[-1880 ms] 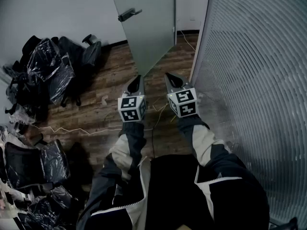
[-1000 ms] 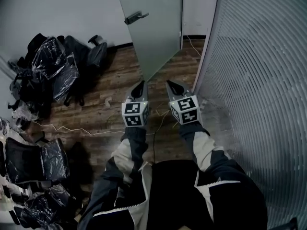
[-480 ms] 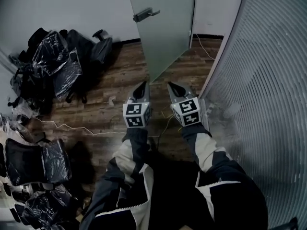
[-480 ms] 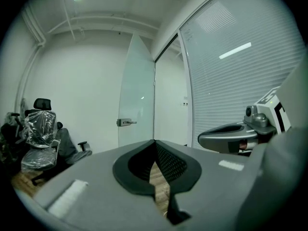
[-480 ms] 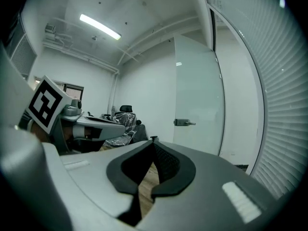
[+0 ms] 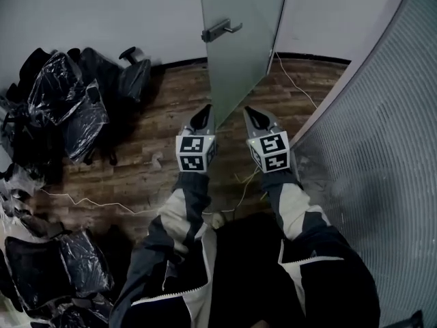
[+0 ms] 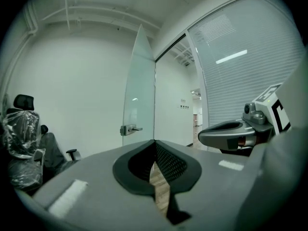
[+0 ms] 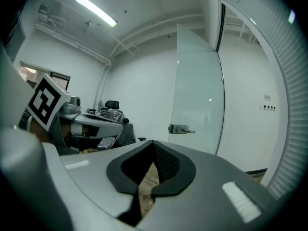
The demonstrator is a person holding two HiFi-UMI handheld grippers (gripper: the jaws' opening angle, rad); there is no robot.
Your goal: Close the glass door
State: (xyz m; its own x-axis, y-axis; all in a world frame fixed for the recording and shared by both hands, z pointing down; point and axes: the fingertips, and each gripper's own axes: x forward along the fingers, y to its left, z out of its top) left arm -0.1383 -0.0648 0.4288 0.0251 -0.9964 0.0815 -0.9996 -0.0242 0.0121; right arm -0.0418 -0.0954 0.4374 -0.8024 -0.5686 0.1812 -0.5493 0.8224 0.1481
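A frosted glass door (image 6: 242, 39) stands ajar ahead of me, edge-on, with a metal lever handle (image 6: 220, 29) on its left face. My left gripper (image 6: 203, 117) and right gripper (image 6: 254, 117) point at the door's lower edge, side by side, both shut and holding nothing. Neither touches the door. In the left gripper view the door (image 7: 139, 95) and handle (image 7: 131, 129) lie beyond the left gripper (image 7: 155, 141), with the right gripper (image 7: 231, 134) beside it. In the right gripper view the door (image 8: 197, 95) and handle (image 8: 181, 129) stand past the right gripper (image 8: 154, 142).
Office chairs wrapped in plastic (image 6: 68, 108) are piled at the left wall. A thin cable (image 6: 240, 183) runs across the wooden floor (image 6: 164, 115). A curved, striped frosted glass wall (image 6: 382, 149) bounds the right side. The doorway opens between the door and this wall.
I have walked toward the door: it and its handle are nearer and lower in the head view. Both grippers stay shut, side by side, and moved forward with me.
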